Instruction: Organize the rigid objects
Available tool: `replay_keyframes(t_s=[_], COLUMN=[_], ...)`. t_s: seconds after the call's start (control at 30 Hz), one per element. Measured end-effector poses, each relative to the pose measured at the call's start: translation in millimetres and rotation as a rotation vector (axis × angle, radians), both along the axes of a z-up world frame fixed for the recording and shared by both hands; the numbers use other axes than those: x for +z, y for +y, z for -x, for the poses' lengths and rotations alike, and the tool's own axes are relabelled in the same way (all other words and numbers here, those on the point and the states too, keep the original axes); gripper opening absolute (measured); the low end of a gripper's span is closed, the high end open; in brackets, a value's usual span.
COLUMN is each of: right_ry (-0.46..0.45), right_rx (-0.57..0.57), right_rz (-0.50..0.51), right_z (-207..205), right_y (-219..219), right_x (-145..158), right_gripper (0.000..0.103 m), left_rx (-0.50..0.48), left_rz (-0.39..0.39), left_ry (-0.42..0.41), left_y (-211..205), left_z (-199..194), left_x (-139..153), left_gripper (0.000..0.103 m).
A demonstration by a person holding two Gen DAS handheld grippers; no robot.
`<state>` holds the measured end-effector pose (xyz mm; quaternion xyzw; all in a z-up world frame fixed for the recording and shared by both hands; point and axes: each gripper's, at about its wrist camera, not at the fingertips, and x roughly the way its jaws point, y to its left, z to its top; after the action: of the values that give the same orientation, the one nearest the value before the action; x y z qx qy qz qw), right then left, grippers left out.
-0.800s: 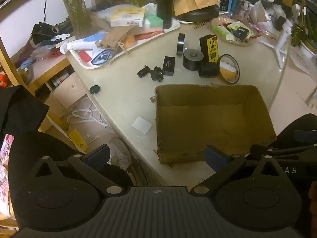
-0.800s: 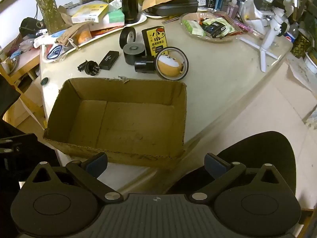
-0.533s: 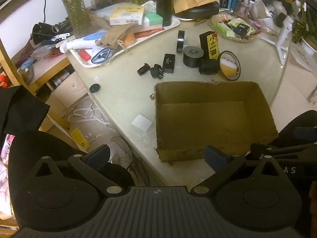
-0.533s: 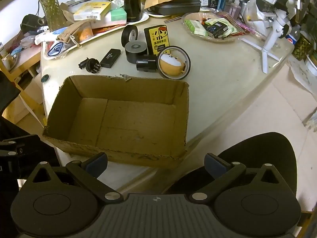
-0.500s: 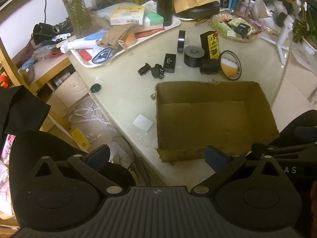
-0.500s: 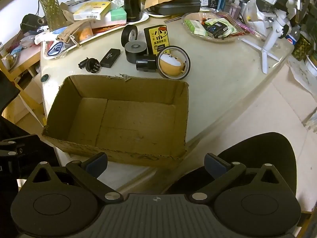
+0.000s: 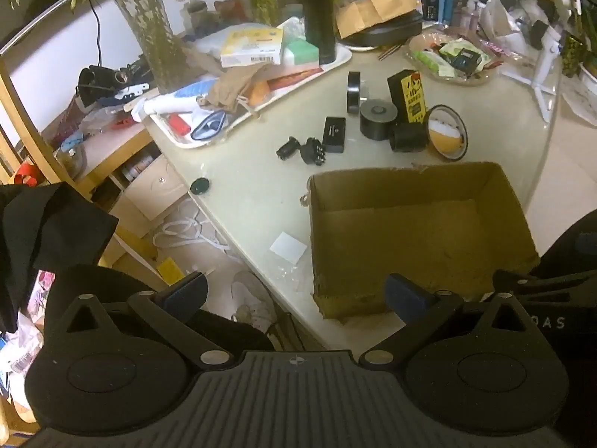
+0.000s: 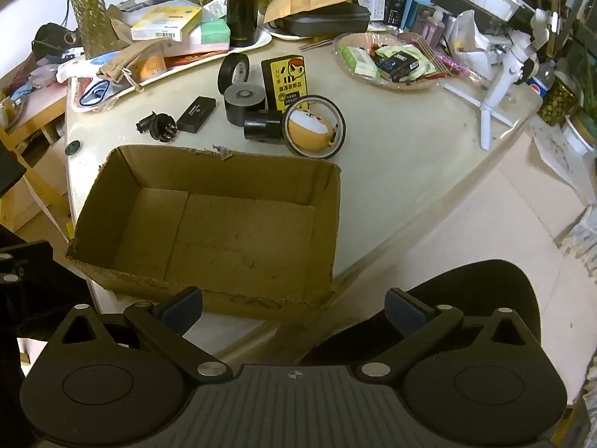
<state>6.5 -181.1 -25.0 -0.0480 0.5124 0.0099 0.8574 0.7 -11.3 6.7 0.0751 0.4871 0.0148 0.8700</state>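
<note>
An empty open cardboard box (image 7: 418, 239) (image 8: 227, 231) sits on the pale table near its front edge. Behind it lie a yellow-and-black box (image 8: 285, 82), a black tape roll (image 8: 233, 69), a grey-topped black cylinder (image 8: 244, 102), a small black cylinder (image 8: 261, 127), an amber tape ring (image 8: 313, 130), a flat black block (image 8: 196, 114) and a black plug adapter (image 8: 160, 127). My left gripper (image 7: 294, 293) is open and empty, held before the box's near left corner. My right gripper (image 8: 293, 306) is open and empty, held before the box's near right corner.
A white tray (image 7: 238, 86) of clutter and a black flask (image 8: 242, 3) stand at the back left. A glass dish of packets (image 8: 388, 63) and a white tripod (image 8: 500, 86) stand at the back right. A black chair seat (image 8: 466, 298) is below the table edge.
Both grippers have moved slightly forward and up toward the table; the box and the objects behind it sit lower in view. Nothing on the table has moved.
</note>
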Motion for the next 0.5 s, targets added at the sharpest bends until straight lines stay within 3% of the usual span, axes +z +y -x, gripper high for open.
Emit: replay_keyframes(t_s=[0.5], right_ry=[-0.029], right_rx=[0.015], right_rz=[0.024], right_z=[-0.5], right_y=[3.7], right_x=[9.8], right_gripper=[0.103], left_rx=[0.005], left_rz=[0.036], left_ry=[-0.010], left_y=[4.4], left_z=[-1.7], left_x=[3.2], left_gripper=[0.103])
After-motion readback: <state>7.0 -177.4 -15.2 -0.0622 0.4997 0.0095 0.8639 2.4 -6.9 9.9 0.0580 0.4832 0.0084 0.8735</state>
